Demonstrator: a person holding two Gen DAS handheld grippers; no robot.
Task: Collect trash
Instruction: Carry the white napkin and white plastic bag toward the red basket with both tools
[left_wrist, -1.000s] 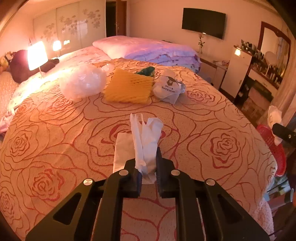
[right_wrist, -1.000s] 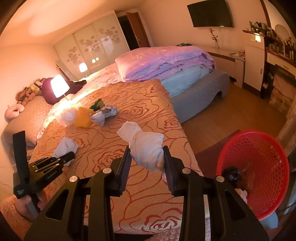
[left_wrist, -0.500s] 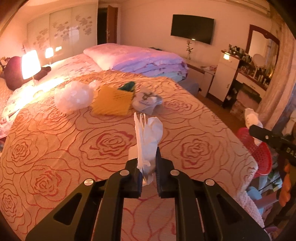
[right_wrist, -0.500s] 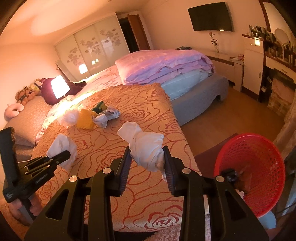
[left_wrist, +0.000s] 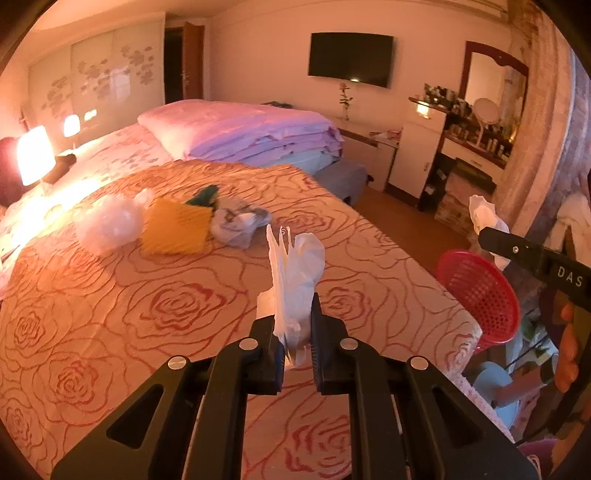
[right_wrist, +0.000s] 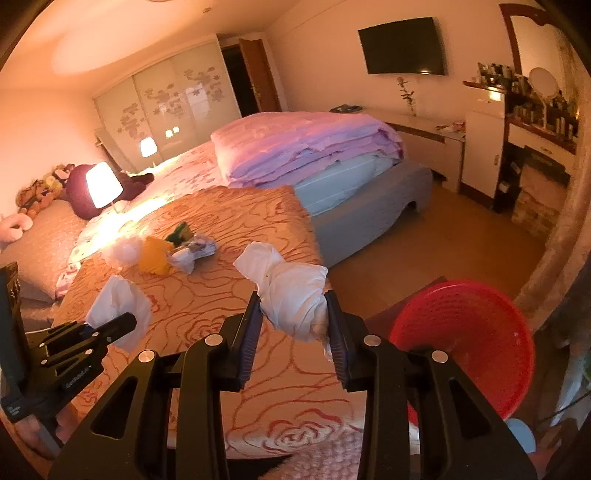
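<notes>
- The left tool is tilting downward over the rose-patterned bedspread, its jaws clamping a thin white plastic bag that is standing upright between them
- The right tool is angling down past the bed's edge, jaws pinching a crumpled white tissue wad above the floor, near the red mesh basket
- Fingers are wrapping the right tool's handle
- More trash is lying farther up the bed: a clear plastic ball, a yellow foam net and a grey wrapper, all clustering together
</notes>
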